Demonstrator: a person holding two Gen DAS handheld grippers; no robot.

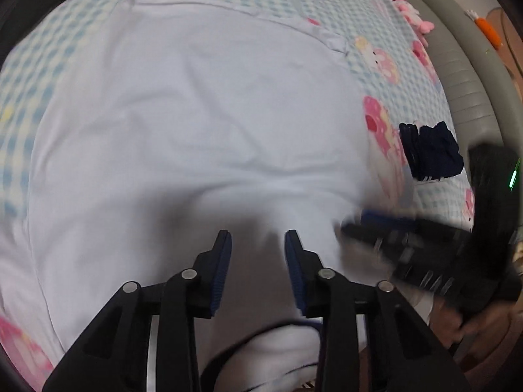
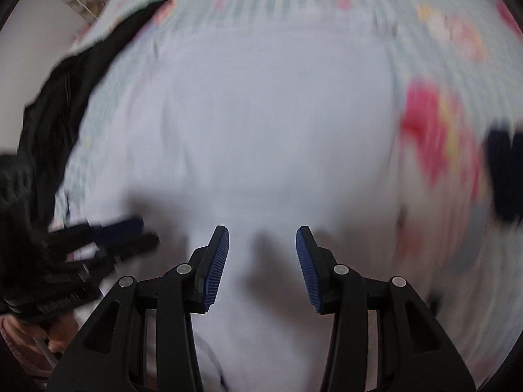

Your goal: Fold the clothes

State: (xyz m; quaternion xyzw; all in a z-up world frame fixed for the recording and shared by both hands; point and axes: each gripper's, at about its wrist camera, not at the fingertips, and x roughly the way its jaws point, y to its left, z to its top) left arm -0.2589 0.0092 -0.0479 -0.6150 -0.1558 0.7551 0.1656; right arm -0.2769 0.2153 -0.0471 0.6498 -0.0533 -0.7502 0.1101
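Both grippers hang spread over the white garment's (image 1: 196, 114) near edge, my left gripper (image 1: 258, 238) and right gripper (image 2: 262, 238) side by side, pinching nothing. That garment lies flat on the checked bedsheet (image 1: 385, 9), navy folded piece (image 1: 431, 152) beside it. I'd grip the hem evenly at matching points, judging by this.

My left wrist camera looks forward and down along its fingers (image 1: 225, 261), close over the white garment (image 1: 196, 124) spread on the bed (image 1: 385, 16). My right wrist camera faces the same way, equally near, though its picture is motion-blurred. Both views share the garment and the dark folded item (image 1: 431, 152) at right of frame. Each view also catches the other gripper: the right gripper (image 1: 356, 223) at lower right of the left view, the left gripper (image 2: 147, 232) at lower left of the right view.
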